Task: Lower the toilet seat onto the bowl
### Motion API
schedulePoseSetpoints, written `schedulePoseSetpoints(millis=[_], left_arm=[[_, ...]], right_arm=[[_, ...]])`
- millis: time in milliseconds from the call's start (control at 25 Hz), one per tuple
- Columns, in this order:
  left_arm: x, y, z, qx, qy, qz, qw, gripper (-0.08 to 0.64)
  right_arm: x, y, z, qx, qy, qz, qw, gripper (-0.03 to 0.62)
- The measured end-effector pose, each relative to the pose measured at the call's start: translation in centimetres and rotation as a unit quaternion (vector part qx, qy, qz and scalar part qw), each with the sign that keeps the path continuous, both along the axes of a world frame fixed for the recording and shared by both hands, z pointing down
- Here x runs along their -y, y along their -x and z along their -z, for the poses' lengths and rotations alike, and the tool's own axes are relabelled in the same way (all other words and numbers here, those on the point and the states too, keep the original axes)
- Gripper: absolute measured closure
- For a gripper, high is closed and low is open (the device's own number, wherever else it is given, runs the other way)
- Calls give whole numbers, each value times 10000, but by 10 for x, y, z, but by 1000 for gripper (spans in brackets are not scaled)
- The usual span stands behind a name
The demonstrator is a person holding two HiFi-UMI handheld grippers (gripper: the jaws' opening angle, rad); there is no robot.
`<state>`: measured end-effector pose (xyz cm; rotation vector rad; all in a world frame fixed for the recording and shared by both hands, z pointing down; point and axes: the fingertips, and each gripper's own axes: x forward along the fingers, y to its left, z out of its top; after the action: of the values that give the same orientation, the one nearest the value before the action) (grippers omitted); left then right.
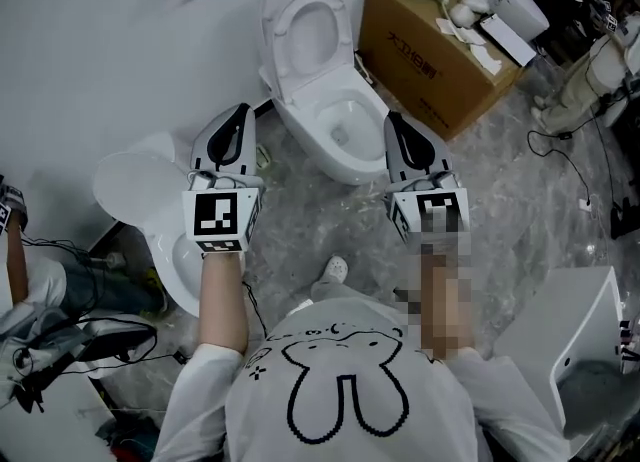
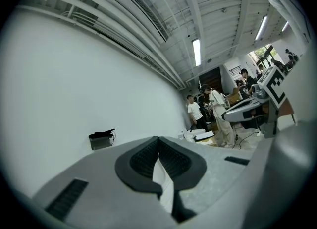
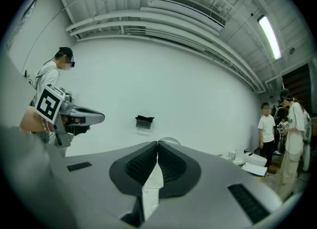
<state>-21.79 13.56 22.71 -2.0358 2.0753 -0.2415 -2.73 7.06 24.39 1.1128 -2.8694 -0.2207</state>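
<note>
The left tool [image 1: 241, 113] and right tool [image 1: 393, 120] have jaws pressed together, holding nothing. The toilet seat [image 1: 283, 25] stands raised behind the bowl [image 1: 300, 115].

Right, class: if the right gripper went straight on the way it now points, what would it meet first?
Probably the raised toilet seat and lid, whose top edge shows just beyond the shut tips of the right gripper. Depth is unclear, so it might pass over it to the white wall.
</note>
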Motion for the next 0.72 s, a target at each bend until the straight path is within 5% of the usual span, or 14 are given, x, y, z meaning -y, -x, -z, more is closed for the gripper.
schedulePoseSetpoints(millis=[720], left_arm=[[88,23,5,-128,3,-91,9999,551]], right_arm=[[77,23,-2,35,41,-84,10000,563]])
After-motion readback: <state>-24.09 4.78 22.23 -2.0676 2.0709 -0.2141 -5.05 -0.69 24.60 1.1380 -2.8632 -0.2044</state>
